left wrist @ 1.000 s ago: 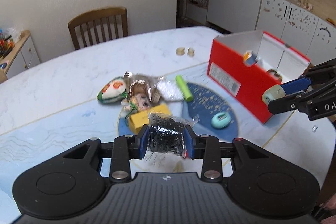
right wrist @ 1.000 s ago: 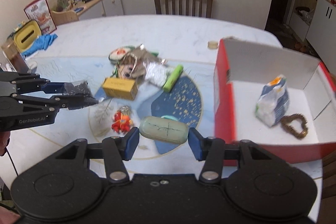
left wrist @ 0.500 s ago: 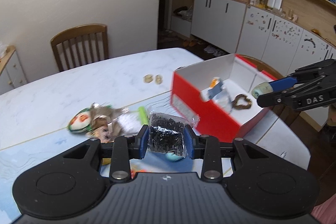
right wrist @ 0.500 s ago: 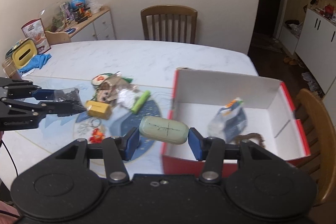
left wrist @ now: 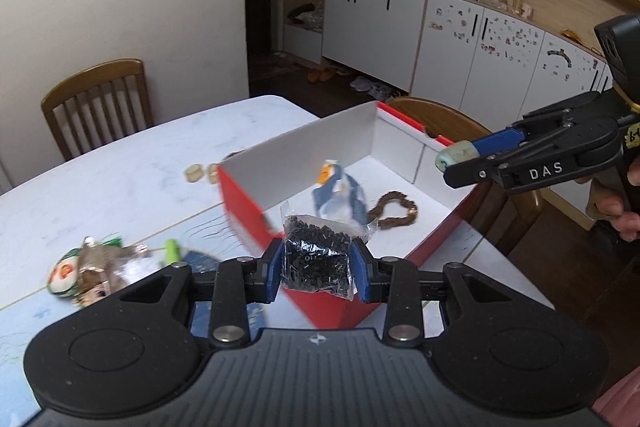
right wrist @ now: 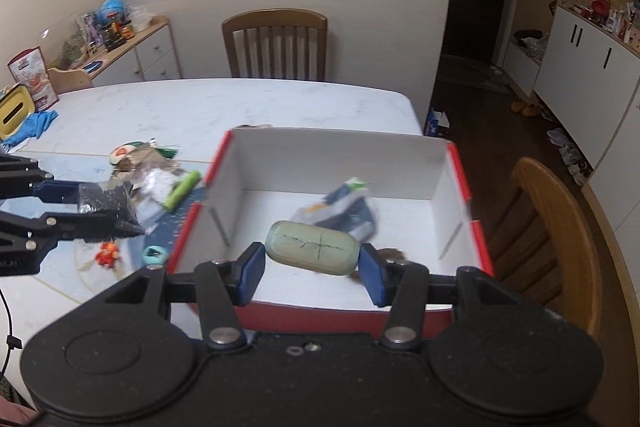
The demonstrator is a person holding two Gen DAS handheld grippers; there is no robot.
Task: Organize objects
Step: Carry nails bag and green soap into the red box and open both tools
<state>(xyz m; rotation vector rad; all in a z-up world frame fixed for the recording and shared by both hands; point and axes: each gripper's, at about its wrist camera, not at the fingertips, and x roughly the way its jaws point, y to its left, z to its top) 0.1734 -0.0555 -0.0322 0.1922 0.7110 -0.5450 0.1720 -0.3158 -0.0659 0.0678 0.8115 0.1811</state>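
Claws both carry loads over the table (right wrist: 224,107). The left claw (left wrist: 317,269) is clenched on a clear bag of small black beads (left wrist: 316,259), its blue pads pressing the bag's two sides; in the left wrist view the bag hangs above the near red corner of the open red-and-white box (left wrist: 248,211). The right claw (right wrist: 311,267) grasps a pale green oval case (right wrist: 312,247) by its two ends, held above the near part of the box's white floor, inside the red rim (right wrist: 476,227).

Inside the box lie a blue-and-white packet (right wrist: 340,207) with an orange patch and, just beside it to the right, a brown braided loop (left wrist: 396,211). Left of the box, on the table's blue patterned mat, a green tube (right wrist: 182,191) lies beside a heap of crinkled wrappers (right wrist: 148,171), with a small teal ring (right wrist: 154,255) and a red-orange figure (right wrist: 107,254) nearer. Two small tan rolls (left wrist: 200,173) sit on the table just beyond the box's far left corner. A wooden chair (right wrist: 276,43) stands at the far side of the table, and another (right wrist: 548,227) stands right of the box.
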